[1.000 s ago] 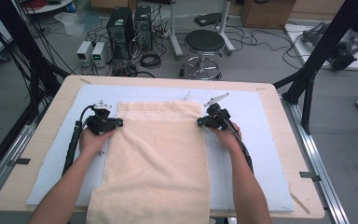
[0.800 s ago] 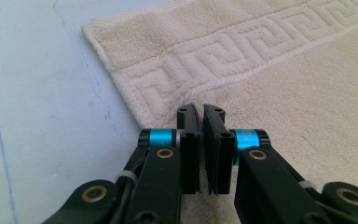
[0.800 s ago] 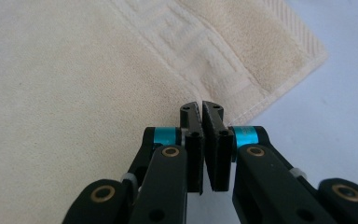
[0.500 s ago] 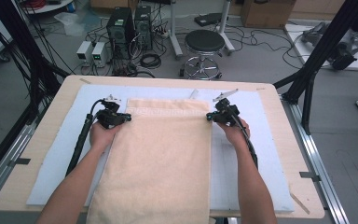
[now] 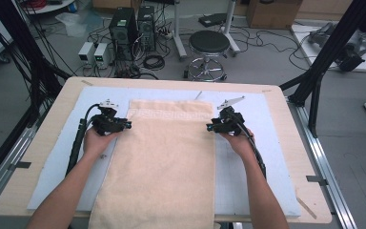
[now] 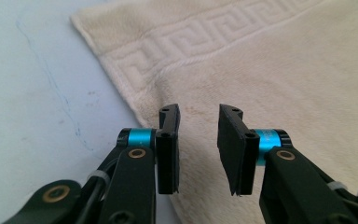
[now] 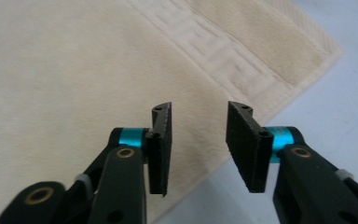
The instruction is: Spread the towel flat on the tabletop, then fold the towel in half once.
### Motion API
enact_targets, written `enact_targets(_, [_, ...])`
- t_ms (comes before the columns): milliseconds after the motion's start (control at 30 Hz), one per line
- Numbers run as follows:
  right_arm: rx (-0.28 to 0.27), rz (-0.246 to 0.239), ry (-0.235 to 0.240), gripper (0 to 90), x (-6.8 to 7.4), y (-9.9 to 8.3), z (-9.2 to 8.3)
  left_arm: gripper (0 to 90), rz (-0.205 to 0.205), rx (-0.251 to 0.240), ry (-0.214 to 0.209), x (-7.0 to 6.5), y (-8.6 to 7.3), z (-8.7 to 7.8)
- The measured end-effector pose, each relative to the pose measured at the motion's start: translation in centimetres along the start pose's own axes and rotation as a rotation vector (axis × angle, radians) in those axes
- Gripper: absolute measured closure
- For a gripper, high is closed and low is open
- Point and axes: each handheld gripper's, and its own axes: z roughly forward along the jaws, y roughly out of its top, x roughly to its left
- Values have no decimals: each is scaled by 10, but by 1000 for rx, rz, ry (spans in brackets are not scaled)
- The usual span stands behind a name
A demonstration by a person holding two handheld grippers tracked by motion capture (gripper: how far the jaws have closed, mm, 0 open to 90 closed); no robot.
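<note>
At the towel's left edge, near its far patterned border, the left gripper (image 5: 126, 125) hovers with jaws partly apart, just opened and holding nothing. The cream towel (image 5: 167, 157) lies flat along the pale blue mat (image 5: 57, 157), its near end hanging over the table's front edge. At its right edge the right gripper (image 5: 211, 128) mirrors this, jaws just opened, empty.

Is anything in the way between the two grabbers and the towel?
No, nothing visible. The left gripper and the right gripper hang right over the towel's side edges, jaws just opened with nothing between them. Only bare cloth and the blue mat lie beneath.
</note>
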Motion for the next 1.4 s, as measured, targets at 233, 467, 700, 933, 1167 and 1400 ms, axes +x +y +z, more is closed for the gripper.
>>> enact_targets(233, [-37,-6,38,420,18,-3,-8,583,-11,-38,-53,-1,-11,-19])
enact_targets(467, [-46,-20,25,331,26,0,-11,513,-12,-46,-83,1,-13,-23])
enact_targets(700, [-43,-20,36,253,31,2,-8,458,3,-52,-96,-4,-12,-24])
enact_targets(933, [-44,-41,37,242,37,3,-10,429,5,-45,-92,-5,-11,-26])
enact_targets(1167, [-33,-50,37,242,37,2,-7,416,8,-24,-94,-5,-12,-21])
enact_targets(1400, [-40,-56,32,245,38,3,-7,412,17,-39,-91,-7,-11,-20])
